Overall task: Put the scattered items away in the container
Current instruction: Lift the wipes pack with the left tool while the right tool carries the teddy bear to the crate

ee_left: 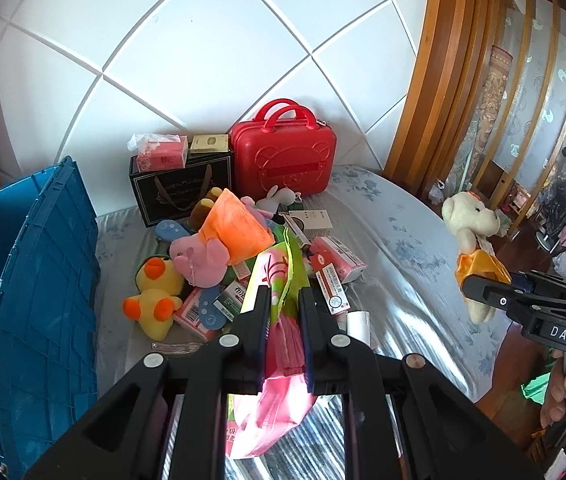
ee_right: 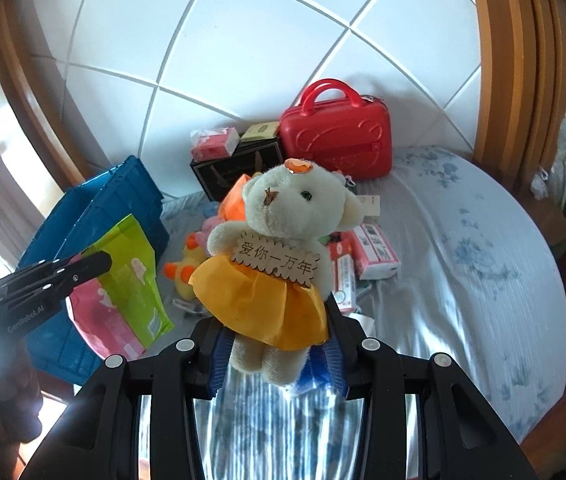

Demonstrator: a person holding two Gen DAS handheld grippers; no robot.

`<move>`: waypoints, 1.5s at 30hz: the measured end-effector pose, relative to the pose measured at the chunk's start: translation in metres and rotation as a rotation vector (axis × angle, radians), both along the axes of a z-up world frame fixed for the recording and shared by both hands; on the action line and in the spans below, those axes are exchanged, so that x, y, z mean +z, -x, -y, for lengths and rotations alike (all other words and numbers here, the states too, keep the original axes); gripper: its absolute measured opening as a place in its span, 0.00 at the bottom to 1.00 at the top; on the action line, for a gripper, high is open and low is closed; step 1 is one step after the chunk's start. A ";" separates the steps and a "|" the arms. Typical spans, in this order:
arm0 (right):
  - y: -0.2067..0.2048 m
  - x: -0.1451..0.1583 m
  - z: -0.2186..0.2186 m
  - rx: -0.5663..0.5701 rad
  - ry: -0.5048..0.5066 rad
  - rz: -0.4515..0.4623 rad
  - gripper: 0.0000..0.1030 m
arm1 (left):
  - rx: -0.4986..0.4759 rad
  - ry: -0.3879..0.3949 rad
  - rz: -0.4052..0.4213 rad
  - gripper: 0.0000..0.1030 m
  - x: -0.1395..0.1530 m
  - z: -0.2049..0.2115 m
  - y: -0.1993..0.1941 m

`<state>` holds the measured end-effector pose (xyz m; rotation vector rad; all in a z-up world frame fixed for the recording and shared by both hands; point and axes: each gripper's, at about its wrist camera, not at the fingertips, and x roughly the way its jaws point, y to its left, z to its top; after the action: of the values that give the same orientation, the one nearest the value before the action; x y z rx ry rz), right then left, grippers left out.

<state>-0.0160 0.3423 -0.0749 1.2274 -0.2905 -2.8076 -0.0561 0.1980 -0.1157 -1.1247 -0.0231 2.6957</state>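
My left gripper (ee_left: 285,296) is shut on a pink and green plastic packet (ee_left: 279,344), held above the bed; the packet also shows in the right wrist view (ee_right: 127,280). My right gripper (ee_right: 275,344) is shut on a cream teddy bear in an orange skirt (ee_right: 283,248), lifted over the bed; the bear shows at the right of the left wrist view (ee_left: 471,232). The blue crate (ee_left: 39,280) stands open at the left edge of the bed (ee_right: 95,208). A pile of plush toys and boxes lies in the middle, with a yellow duck (ee_left: 155,296) and a pink pig (ee_left: 199,260).
A red carry case (ee_left: 283,152), a black gift bag (ee_left: 179,188) and a tissue box (ee_left: 163,152) stand against the white headboard. An orange plush (ee_left: 239,228) and several medicine boxes (ee_left: 335,260) lie in the pile. A wooden frame (ee_left: 443,60) rises at right.
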 end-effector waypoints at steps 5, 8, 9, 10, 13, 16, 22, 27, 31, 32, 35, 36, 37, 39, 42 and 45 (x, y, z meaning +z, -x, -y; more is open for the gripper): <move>0.004 0.007 0.019 0.027 -0.004 -0.007 0.38 | 0.007 -0.006 -0.018 0.13 0.010 0.017 -0.006; 0.006 0.013 0.033 0.042 -0.008 -0.016 0.38 | 0.015 -0.013 -0.027 0.13 0.016 0.031 -0.008; 0.006 0.015 0.038 0.047 -0.009 -0.020 0.38 | 0.018 -0.016 -0.030 0.13 0.018 0.035 -0.009; 0.007 0.016 0.042 0.052 -0.010 -0.023 0.38 | 0.020 -0.018 -0.034 0.13 0.019 0.038 -0.010; 0.010 0.022 0.056 0.068 -0.016 -0.032 0.38 | 0.026 -0.023 -0.047 0.13 0.026 0.050 -0.012; 0.014 0.026 0.069 0.082 -0.018 -0.041 0.38 | 0.030 -0.023 -0.062 0.13 0.032 0.062 -0.014; 0.024 0.035 0.097 0.115 -0.023 -0.059 0.38 | 0.042 -0.030 -0.086 0.13 0.044 0.089 -0.016; 0.032 0.040 0.120 0.135 -0.023 -0.069 0.38 | 0.057 -0.037 -0.106 0.13 0.053 0.113 -0.017; 0.038 0.044 0.139 0.155 -0.028 -0.080 0.38 | 0.073 -0.043 -0.121 0.13 0.059 0.132 -0.019; 0.040 0.046 0.144 0.159 -0.029 -0.083 0.38 | 0.077 -0.044 -0.124 0.13 0.060 0.137 -0.020; 0.046 0.050 0.160 0.178 -0.033 -0.091 0.38 | 0.093 -0.050 -0.135 0.13 0.064 0.153 -0.022; 0.048 0.051 0.165 0.184 -0.034 -0.094 0.38 | 0.098 -0.052 -0.137 0.13 0.065 0.158 -0.023; 0.050 0.052 0.171 0.192 -0.037 -0.096 0.38 | 0.104 -0.053 -0.142 0.13 0.067 0.163 -0.023; 0.054 0.053 0.183 0.208 -0.042 -0.098 0.38 | 0.119 -0.057 -0.148 0.13 0.068 0.175 -0.025; 0.060 0.052 0.201 0.236 -0.042 -0.098 0.38 | 0.146 -0.060 -0.157 0.13 0.070 0.194 -0.028; 0.066 0.054 0.221 0.268 -0.044 -0.103 0.38 | 0.172 -0.065 -0.162 0.13 0.072 0.213 -0.033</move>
<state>-0.0824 0.1213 -0.0214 1.0379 -0.0533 -2.6454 -0.0233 -0.0149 -0.0441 -0.9218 -0.1874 2.9058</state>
